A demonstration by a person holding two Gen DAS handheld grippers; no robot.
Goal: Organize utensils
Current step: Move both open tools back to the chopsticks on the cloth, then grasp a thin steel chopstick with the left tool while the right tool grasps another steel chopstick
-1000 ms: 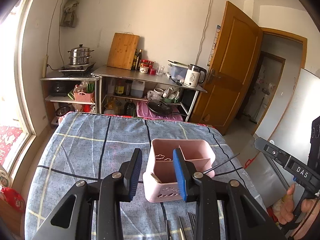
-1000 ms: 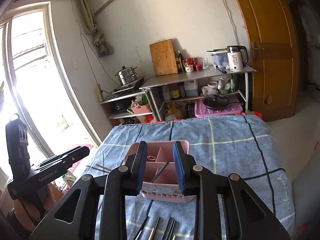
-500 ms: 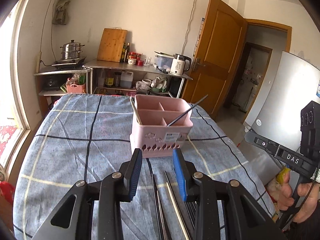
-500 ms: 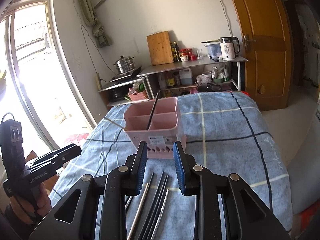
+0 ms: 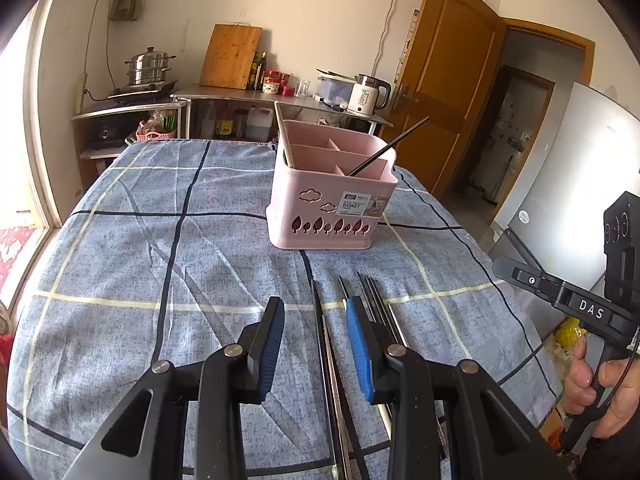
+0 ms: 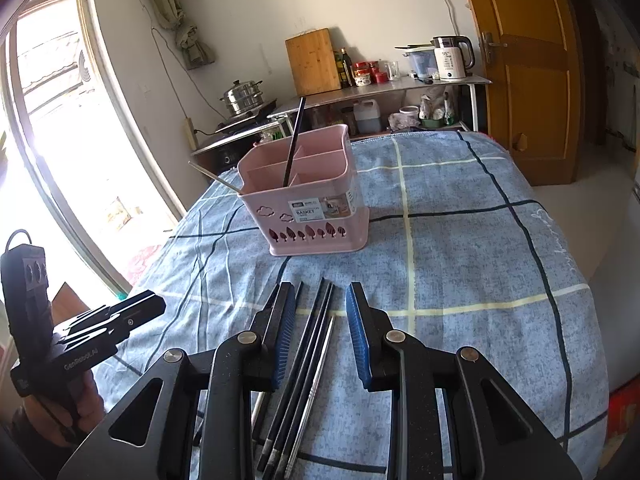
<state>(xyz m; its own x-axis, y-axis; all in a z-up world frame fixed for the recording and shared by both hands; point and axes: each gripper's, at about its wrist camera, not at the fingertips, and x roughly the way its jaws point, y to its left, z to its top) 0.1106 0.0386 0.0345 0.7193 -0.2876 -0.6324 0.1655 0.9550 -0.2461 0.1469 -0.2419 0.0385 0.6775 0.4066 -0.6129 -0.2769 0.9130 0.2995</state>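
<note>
Left gripper (image 5: 315,322): jaws part-way apart, blue pads facing each other, nothing pinched; hovers over the near end of the chopstick row, one dark stick running through the gap below the pads.
Right gripper (image 6: 320,306): same partial gap, nothing clamped; three or four sticks lie on the cloth under the gap (contact with the pads not seen).
Chopsticks on cloth (image 6: 308,364): loose bundle, dark ones plus a metal one, laid roughly parallel, tips toward 12 o'clock; in the left wrist view (image 5: 376,304) they sit mostly at the 1 o'clock side of the gap.
Pink basket (image 5: 334,204): upright on the cloth at 12 o'clock from both grippers, well apart from the loose sticks; divided compartments, label on near wall.
Basket contents: black chopstick (image 5: 386,148) leaning toward 2 o'clock in the left view; pale chopstick (image 5: 283,134) at the left corner, tilted (which compartments, cannot tell exactly).
Surface: blue plaid cloth (image 5: 140,240), some creases.
Person's hand (image 5: 600,388): grips the right gripper's handle at 4 o'clock.
Background: kettle (image 6: 452,58) and cutting board (image 6: 312,62) on the shelf unit at 12 o'clock.
</note>
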